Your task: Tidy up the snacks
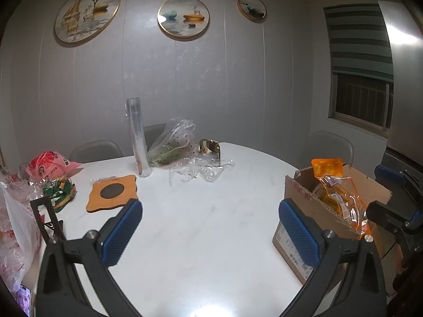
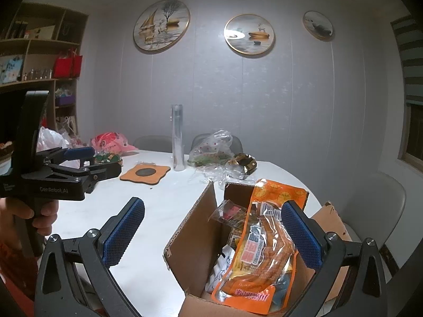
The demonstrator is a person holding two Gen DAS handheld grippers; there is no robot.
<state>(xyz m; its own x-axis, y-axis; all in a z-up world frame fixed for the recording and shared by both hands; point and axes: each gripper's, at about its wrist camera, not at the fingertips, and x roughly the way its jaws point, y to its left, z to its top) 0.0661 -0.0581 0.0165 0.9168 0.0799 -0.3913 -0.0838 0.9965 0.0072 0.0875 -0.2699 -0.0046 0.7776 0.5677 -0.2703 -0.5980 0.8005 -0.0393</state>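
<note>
Both tools gape wide, holding nothing. The left tool point(image 1: 210, 227) hovers over the bare tabletop point(image 1: 211, 211); the right tool point(image 2: 212, 233) hangs above the box point(image 2: 190, 227), where the orange snack bag point(image 2: 261, 248) leans inside.

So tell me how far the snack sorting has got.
Done: an orange packet and smaller packs sit in the box. In hand: nothing; the left claw and right claw are open. Left: the green snack bag and pink bag on the table.
</note>
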